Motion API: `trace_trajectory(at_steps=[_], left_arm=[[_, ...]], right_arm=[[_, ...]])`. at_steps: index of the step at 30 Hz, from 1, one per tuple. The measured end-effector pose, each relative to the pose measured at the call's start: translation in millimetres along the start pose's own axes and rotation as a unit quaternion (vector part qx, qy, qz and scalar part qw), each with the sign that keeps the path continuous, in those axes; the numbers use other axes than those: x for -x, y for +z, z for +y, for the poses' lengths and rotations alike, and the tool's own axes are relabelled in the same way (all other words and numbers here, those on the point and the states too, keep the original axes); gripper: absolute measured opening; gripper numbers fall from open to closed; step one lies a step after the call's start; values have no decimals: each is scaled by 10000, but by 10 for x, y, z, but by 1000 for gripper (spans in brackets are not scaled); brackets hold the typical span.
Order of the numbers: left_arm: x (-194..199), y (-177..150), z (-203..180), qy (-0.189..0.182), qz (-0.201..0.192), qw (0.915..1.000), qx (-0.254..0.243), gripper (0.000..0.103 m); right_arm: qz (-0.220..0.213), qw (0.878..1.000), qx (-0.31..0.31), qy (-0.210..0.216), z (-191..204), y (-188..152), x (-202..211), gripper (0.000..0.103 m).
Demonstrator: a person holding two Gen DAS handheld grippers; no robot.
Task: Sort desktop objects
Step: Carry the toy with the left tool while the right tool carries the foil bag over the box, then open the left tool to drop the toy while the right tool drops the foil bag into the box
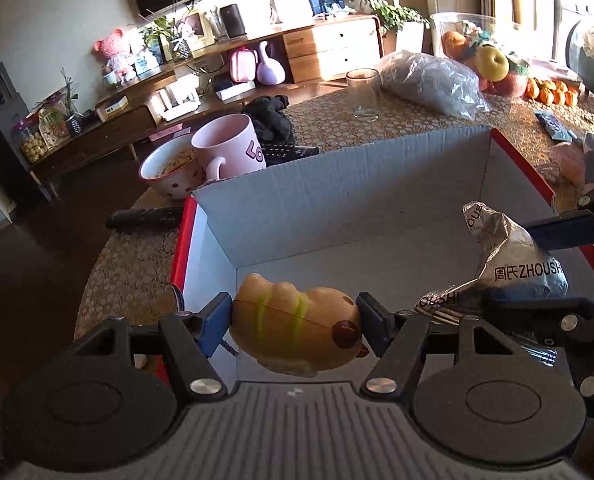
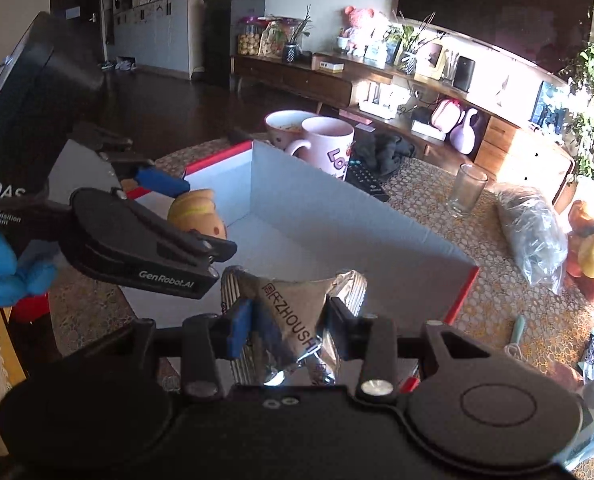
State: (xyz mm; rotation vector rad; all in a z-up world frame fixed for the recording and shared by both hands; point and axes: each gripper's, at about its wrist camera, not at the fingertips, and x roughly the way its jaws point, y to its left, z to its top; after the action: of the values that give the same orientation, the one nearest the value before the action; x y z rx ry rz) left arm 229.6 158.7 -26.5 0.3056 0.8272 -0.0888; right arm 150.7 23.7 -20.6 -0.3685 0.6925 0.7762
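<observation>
My left gripper (image 1: 295, 322) is shut on a yellow toy animal (image 1: 297, 332) with green stripes and holds it over the near left corner of an open cardboard box (image 1: 337, 184) with red edges. My right gripper (image 2: 287, 330) is shut on a silver snack packet (image 2: 297, 312) and holds it over the box's near side. The packet (image 1: 513, 260) and the right gripper's fingers (image 1: 565, 228) also show in the left wrist view. The toy (image 2: 197, 214) and the left gripper (image 2: 185, 216) show at the left of the right wrist view. The box (image 2: 337, 216) looks empty inside.
Behind the box stand a pink mug (image 1: 233, 144), a dotted bowl (image 1: 173, 172), a black remote (image 1: 145, 218), a black cloth (image 1: 271, 114), a glass (image 1: 363, 94) and a grey plastic bag (image 1: 433, 80). Fruit (image 1: 493, 62) lies at the far right. The table has a patterned cloth (image 1: 397, 124).
</observation>
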Motion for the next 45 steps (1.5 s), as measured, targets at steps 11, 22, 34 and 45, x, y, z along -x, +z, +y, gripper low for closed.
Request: trace_trajectory(at_steps=[11, 22, 34, 45], left_arm=[[-327, 124, -88, -173, 465, 9968, -629, 68], [-632, 175, -157, -428, 1109, 9883, -958, 68], [-762, 236, -208, -501, 1477, 9818, -1082, 68], [-793, 263, -252, -422, 1675, 9779, -1181, 71]], right_arm=[[463, 9987, 168, 142, -14, -5, -291, 40], [873, 9953, 309, 280, -56, 20, -509, 39], [1107, 9933, 212, 260, -104, 22, -688, 38], [1048, 9939, 243, 252, -111, 60, -696, 43]])
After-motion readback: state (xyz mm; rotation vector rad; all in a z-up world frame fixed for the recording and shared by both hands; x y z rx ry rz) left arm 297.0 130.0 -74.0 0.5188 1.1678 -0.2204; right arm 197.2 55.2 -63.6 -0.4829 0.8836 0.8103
